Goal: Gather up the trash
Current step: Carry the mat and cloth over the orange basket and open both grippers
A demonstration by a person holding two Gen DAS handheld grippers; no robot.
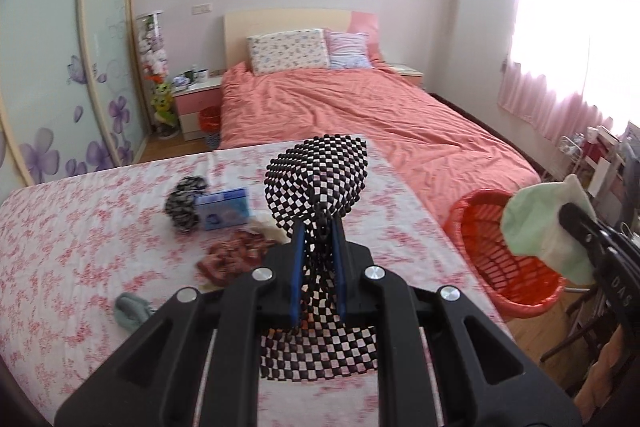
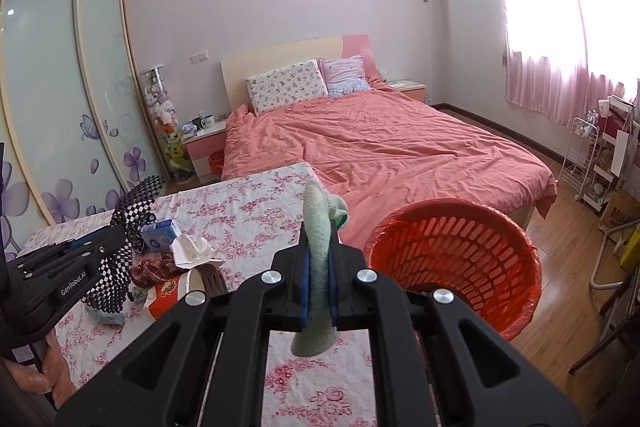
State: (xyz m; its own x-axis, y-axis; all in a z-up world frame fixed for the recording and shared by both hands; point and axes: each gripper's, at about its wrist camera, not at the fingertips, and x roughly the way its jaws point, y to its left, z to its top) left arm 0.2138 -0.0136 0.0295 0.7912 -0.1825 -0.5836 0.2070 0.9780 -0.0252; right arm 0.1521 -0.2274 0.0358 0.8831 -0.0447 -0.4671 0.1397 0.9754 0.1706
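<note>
Bed (image 2: 400, 155): I see its salmon cover beyond the table, well apart from my grippers.
Table (image 1: 80, 227): flowered cloth, with a blue box (image 1: 225, 213), a dark patterned rag (image 1: 184, 203), a reddish cloth (image 1: 236, 255) and white tissue (image 2: 192, 251) lying near one another.
Basket (image 2: 460, 259): red, slotted, on the floor just beside the table's right edge; I cannot tell what is inside.
Left gripper (image 1: 318, 247): my fingers are clamped on a checkered cloth (image 1: 320, 179), raised above the table.
Right gripper (image 2: 320, 267): fingers clamped on a green cloth (image 2: 318, 227), near the basket's rim.
</note>
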